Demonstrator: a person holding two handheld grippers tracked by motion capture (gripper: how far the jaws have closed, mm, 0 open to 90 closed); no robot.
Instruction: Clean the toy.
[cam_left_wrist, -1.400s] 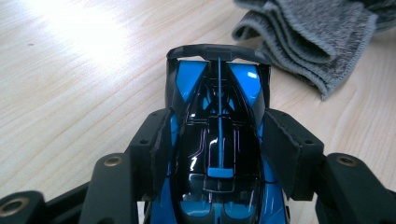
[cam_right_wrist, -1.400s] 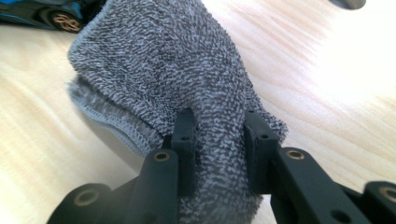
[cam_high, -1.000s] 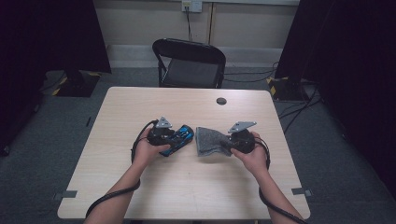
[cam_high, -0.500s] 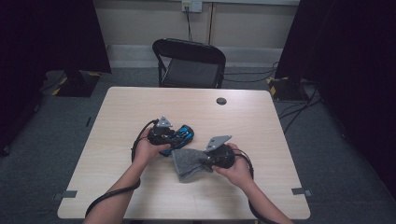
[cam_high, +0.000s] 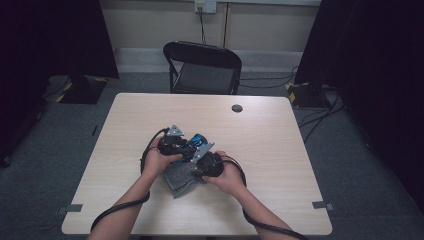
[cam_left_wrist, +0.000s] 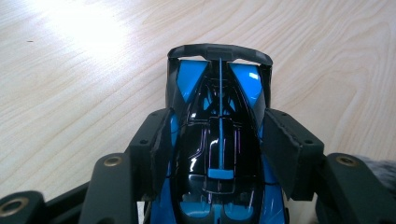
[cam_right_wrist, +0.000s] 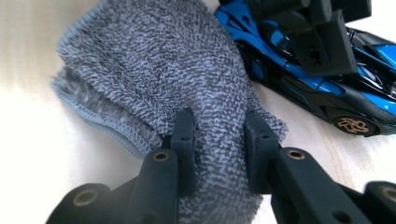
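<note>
Left gripper pins the toy car, right gripper brings the grey cloth to it.

In the high view you have the toy car (cam_high: 196, 141) mid-table between your hands, the left gripper (cam_high: 186, 146) on it and the right gripper (cam_high: 196, 167) just beside it with the cloth (cam_high: 179, 179) bunched beneath — the overlap makes it hard to tell whether cloth and car touch. In the left gripper view the jaws clamp the car's (cam_left_wrist: 219, 135) flanks at the cockpit; keep that hold steady and square. Its nose is cut off at the bottom edge. In the right gripper view your jaws pinch a fold of the cloth (cam_right_wrist: 159, 79) — lead with the loose towelling, not the jaws, when you wipe. The car (cam_right_wrist: 327, 88) runs off frame, partly behind the left gripper (cam_right_wrist: 322, 46).
</note>
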